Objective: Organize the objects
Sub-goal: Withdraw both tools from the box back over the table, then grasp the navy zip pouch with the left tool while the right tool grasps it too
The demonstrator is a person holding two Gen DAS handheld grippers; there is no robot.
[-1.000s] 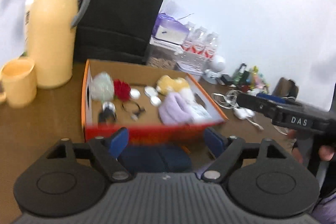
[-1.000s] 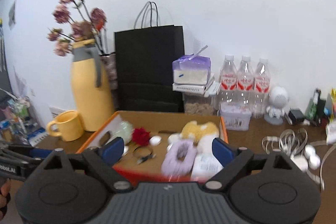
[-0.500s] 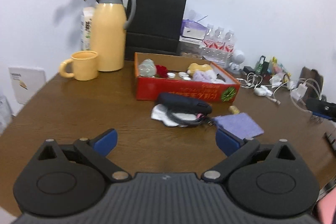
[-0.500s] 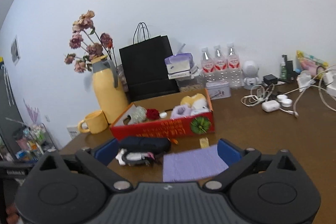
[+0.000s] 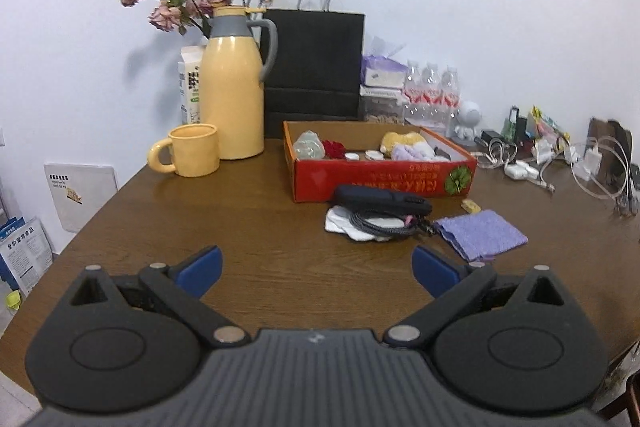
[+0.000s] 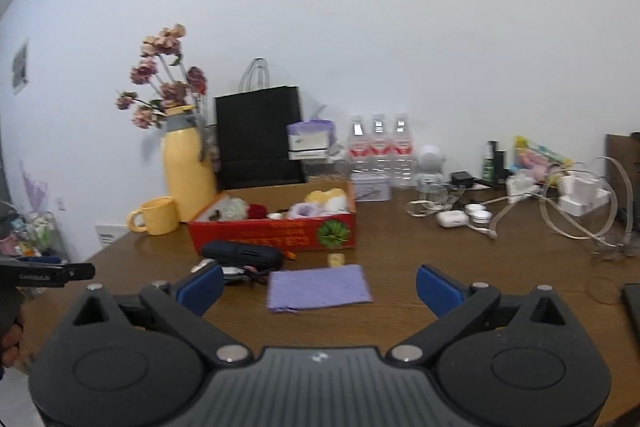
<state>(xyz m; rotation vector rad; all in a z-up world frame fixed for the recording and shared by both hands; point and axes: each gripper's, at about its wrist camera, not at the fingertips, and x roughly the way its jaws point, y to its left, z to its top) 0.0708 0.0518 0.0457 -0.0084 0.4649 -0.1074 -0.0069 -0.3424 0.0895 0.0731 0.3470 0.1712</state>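
Note:
A red cardboard box (image 5: 380, 179) on the brown table holds plush and small round items. In front of it lie a black pouch (image 5: 380, 201), a white item with a dark cord (image 5: 352, 225), a purple cloth (image 5: 482, 235) and a small yellow piece (image 5: 471, 206). My left gripper (image 5: 316, 267) hangs open over bare table, well short of them, with nothing between its fingers. My right gripper (image 6: 320, 287) is open too, and the purple cloth (image 6: 340, 281) lies on the table ahead between its fingers, untouched. The black pouch (image 6: 240, 255) and box (image 6: 272, 235) lie beyond.
A yellow thermos (image 5: 232, 99), a yellow mug (image 5: 194, 149) and a black paper bag (image 5: 314, 67) stand behind and left of the box. Water bottles (image 5: 430, 91) and tangled cables (image 5: 560, 163) fill the back right. The table's edge curves away at left.
Both grippers have pulled back from the box and their jaws stand wider. The dark pouch that was between the left fingers now lies on the table before the box.

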